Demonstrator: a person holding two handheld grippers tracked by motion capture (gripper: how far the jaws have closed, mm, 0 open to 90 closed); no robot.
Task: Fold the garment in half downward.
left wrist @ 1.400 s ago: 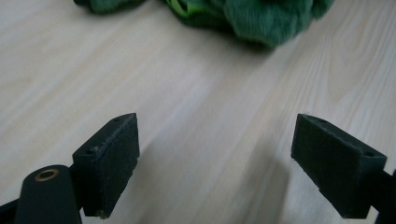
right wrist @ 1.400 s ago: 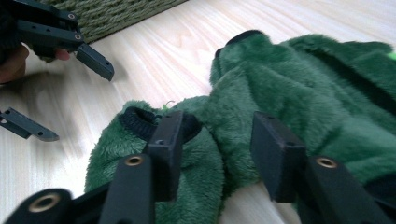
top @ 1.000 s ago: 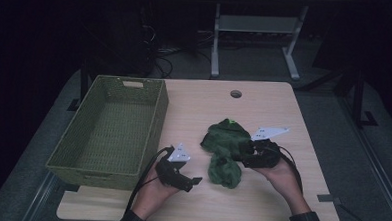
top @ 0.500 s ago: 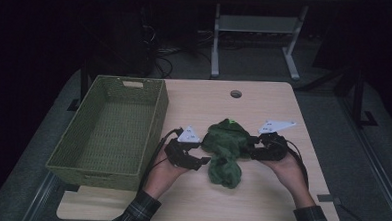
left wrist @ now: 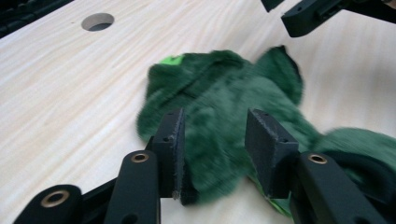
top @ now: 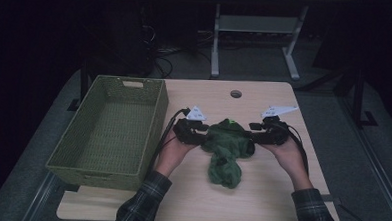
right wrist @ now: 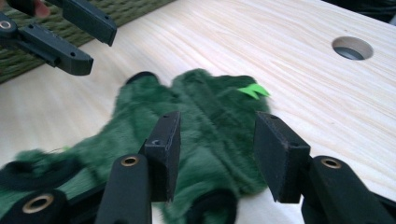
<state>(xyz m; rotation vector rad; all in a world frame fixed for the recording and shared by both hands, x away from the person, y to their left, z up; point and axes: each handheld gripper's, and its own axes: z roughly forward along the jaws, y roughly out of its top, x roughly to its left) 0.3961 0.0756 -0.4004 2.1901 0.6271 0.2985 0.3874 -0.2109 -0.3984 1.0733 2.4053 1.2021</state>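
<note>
Now we hold both claws at a green plush garment [top: 226, 151] bunched on the surface [top: 260, 203]. Our left claw [left wrist: 215, 140] has just been closing, its pads astride a fold of the fabric, one pad touching the pile; whether it pinches we cannot tell. Our right claw [right wrist: 217, 144] faces it from the far side, jaws parted over the cloth. Beyond the left claw sits a woven basket [top: 67, 150].

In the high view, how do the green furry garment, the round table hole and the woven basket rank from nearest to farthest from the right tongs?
1. Green furry garment: directly left of the right tongs.
2. Round table hole: beyond, toward the far edge.
3. Woven basket: far left.
</note>
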